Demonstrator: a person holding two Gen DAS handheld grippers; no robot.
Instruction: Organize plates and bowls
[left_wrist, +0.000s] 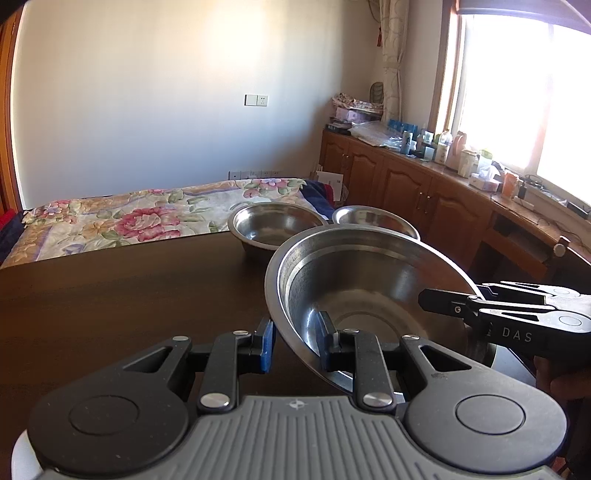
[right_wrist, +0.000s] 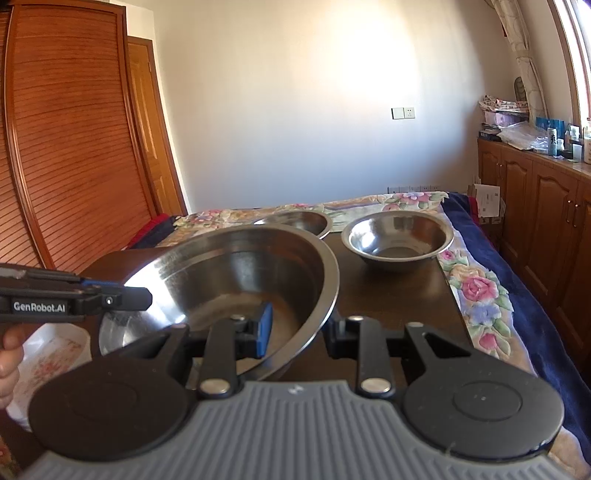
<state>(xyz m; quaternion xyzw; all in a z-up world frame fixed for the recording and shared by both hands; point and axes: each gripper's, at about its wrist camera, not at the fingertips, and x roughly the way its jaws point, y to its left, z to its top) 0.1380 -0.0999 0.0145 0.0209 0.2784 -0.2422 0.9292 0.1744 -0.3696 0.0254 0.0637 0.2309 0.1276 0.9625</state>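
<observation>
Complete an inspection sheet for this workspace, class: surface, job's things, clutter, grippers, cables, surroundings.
Surface: dark wooden table.
Job's things: large steel bowl held tilted above the table; two smaller steel bowls, and, standing at the far end.
Clutter: white floral dish at the near left.
Grippers: left gripper and right gripper each straddle the large bowl's rim.
Cables: nothing seen on the table.
Surroundings: floral bedspread, wooden cabinets, window.

Silver steel bowls on a dark brown table; floral pink-and-cream bedspread behind.
</observation>
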